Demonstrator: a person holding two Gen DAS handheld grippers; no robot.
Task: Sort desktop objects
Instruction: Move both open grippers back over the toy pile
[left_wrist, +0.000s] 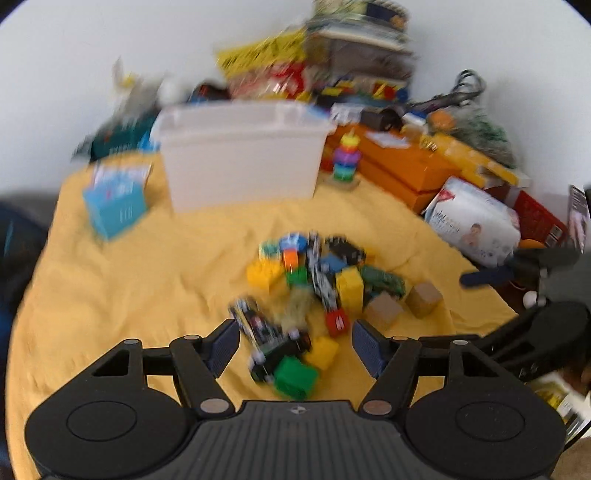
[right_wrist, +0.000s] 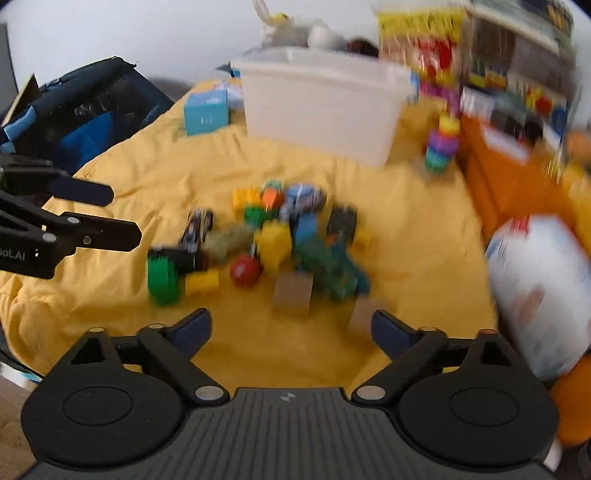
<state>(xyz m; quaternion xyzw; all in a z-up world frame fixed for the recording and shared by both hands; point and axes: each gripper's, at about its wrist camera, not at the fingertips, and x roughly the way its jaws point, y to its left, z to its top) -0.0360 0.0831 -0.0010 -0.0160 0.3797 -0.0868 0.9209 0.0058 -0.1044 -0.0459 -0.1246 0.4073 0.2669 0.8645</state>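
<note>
Two grippers hover over the yellow cloth (left_wrist: 129, 280), both spread wide and empty. The left gripper (left_wrist: 295, 341) is nearest the pile of toys (left_wrist: 317, 273): a toy car (left_wrist: 258, 325) lies directly between and just ahead of its fingertips, long axis running roughly along the fingers, with a green block (left_wrist: 295, 376) beside it. Motion blur makes contact uncertain; it appears apart. The right gripper (right_wrist: 291, 328) faces a wooden cube (right_wrist: 293, 293) at the pile's near edge. The white bin (left_wrist: 240, 155) stands toward the cloth's far edge.
</note>
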